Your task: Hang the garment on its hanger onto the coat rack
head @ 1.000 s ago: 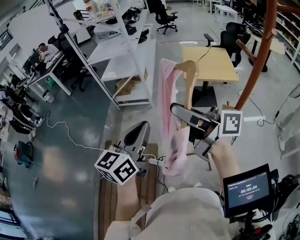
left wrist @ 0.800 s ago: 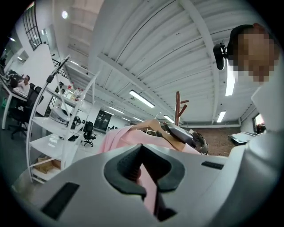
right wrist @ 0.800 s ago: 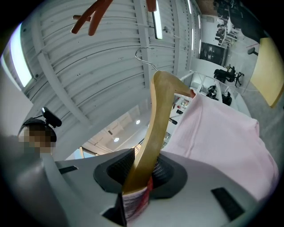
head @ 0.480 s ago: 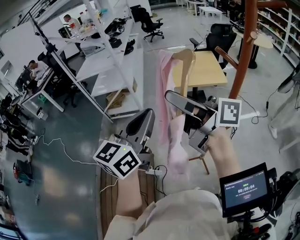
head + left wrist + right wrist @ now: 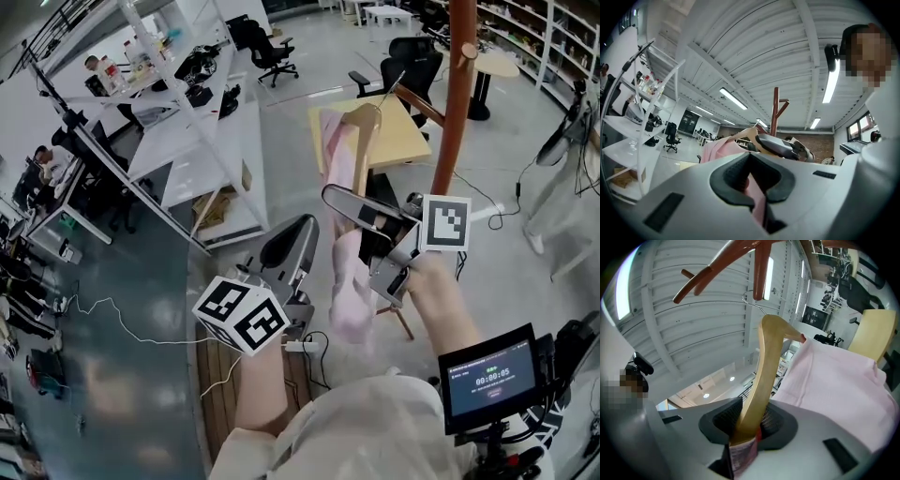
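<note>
Holding the pink garment (image 5: pixel 336 173) on its hanger (image 5: pixel 364 131) just beside the coat rack (image 5: pixel 457 103), the right claw (image 5: pixel 361 217) grips the wooden hanger, the left claw (image 5: pixel 751 180) pinches pink cloth, and the hook (image 5: pixel 751 300) likely needs lifting onto a peg (image 5: pixel 419 105).

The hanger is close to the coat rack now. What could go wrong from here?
The right gripper holds the wooden hanger by one arm only, so it may swivel and its wire hook miss the coat rack peg. The left gripper pinches the pink garment; pulling there might drag it off the hanger.
</note>
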{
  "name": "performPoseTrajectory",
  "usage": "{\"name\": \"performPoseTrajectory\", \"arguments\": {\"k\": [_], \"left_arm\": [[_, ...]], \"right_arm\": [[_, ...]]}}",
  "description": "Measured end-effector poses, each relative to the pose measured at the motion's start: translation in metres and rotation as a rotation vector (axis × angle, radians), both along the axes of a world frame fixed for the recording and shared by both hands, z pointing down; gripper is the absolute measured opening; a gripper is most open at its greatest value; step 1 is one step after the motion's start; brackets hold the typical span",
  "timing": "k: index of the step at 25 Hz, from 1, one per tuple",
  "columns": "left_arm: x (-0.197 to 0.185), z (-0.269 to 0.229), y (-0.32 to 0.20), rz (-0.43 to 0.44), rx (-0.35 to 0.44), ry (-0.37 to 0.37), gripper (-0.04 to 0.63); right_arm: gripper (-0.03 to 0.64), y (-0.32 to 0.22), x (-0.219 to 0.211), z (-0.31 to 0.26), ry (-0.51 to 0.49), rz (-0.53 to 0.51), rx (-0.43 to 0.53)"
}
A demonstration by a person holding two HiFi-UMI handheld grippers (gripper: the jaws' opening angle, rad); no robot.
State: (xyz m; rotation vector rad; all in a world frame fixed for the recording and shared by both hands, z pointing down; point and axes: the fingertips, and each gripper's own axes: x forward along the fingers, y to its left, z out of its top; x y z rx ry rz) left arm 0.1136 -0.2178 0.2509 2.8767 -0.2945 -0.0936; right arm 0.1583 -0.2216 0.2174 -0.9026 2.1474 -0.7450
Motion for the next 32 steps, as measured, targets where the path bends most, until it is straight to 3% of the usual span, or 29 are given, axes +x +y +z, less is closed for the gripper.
{"name": "performPoseTrajectory", "arguments": {"k": [14,23,32], "left_arm": [[0.012,0.027,0.008,0.048,-0.059,-0.026,0.006],[0.038,0.035,0.057,0.094,-0.074,-0.044,0.006],[0.058,0.048,0.063,0.148,-0.099,-0.045,0.006]], "right_arm": [[0.101,0.007,0.003,0.025,-0.027,0.033,-0.057],[0.100,0.054,0.023,0.038,-0.004,0.071,-0.076],[0.100,0.062,0.036,0.060,0.034,0.106,-0.114]]}}
